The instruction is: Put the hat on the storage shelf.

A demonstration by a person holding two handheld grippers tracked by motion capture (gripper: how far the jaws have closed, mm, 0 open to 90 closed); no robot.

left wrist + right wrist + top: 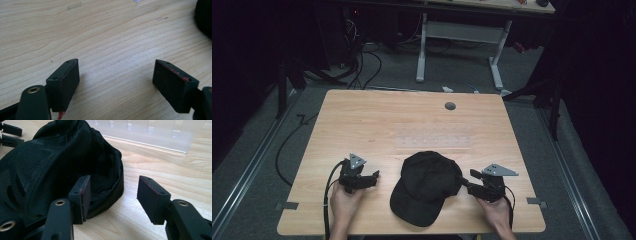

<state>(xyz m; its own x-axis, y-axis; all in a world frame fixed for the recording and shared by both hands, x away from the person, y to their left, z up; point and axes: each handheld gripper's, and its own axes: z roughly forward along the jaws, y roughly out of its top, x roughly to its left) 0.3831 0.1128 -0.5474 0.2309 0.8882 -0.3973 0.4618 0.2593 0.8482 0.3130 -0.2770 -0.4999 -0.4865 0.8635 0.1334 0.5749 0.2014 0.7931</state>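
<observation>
My left gripper (373,178) sits on the table (362,120) just left of the black cap (427,185), jaws spread wide with bare wood between them. My right gripper (468,181) is at the cap's right side, jaws also apart, gripping nothing; in the right gripper view one jaw lies against the cap's (50,165) rear rim and the other stands over open wood (155,165). The cap is the landmark: it lies near the table's front edge, between both grippers, brim toward me, and its edge shows at the right of the left gripper view (203,17). Just behind the cap lies a clear plastic strip (434,141), seen as a frosted wall (150,132) in the right gripper view. Farther behind the cap is a small grey round grommet (450,106). Beyond the table stands a white-legged desk (462,35).
</observation>
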